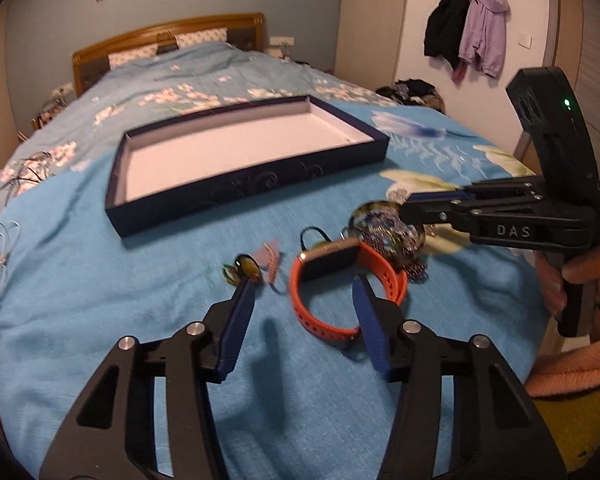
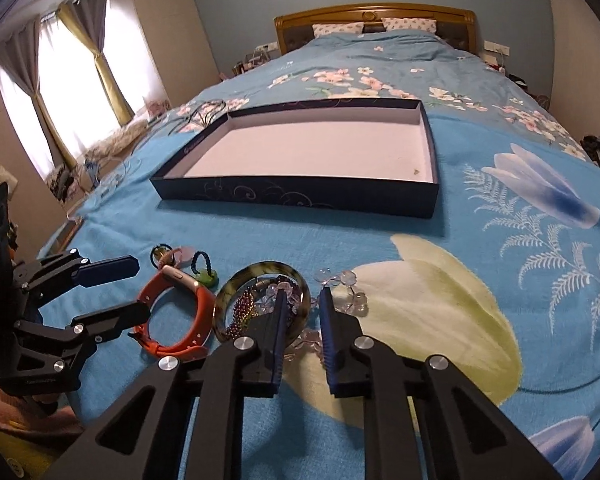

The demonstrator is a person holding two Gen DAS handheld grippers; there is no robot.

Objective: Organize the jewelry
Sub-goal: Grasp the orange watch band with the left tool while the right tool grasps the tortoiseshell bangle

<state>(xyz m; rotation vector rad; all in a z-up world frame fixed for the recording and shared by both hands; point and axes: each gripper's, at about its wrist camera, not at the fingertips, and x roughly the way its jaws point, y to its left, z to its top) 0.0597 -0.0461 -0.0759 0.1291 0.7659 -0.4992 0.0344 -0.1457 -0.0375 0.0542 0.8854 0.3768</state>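
The pile of jewelry is hard to read: beads point(image 2: 244, 312) lie heaped inside the bangle point(image 2: 260, 304), and whether they are one string or several cannot be told. Clear crystal beads point(image 2: 346, 286) trail out to the right, partly behind the right gripper point(image 2: 303, 300). In the left wrist view the bangle and beads are blurred and half covered by that gripper. Small pieces beyond the watch point(image 2: 176, 312) — a dark hair tie point(image 2: 202, 266), something green, something pink — are too small to name surely.

The watch has an orange strap with holes and a dark face in a pale metal case. It lies on its side on the blue bedspread point(image 2: 480, 240), the strap curled in a loop, its face on the far side, toward the box point(image 2: 300, 196). The bangle is mottled yellow-brown, lying flat just right of the watch.

The box is shallow, dark blue outside, pale inside, holding only a tiny speck near one corner. Its long axis runs across the bed, well beyond the jewelry.

The left gripper point(image 1: 304, 292) is half open, one blue finger point(image 1: 366, 312) inside the strap loop, the other outside on the bedspread — the pads are not pressing the strap. The right gripper's jaws are nearly closed, straddling the bangle's rim; whether they pinch it cannot be told.
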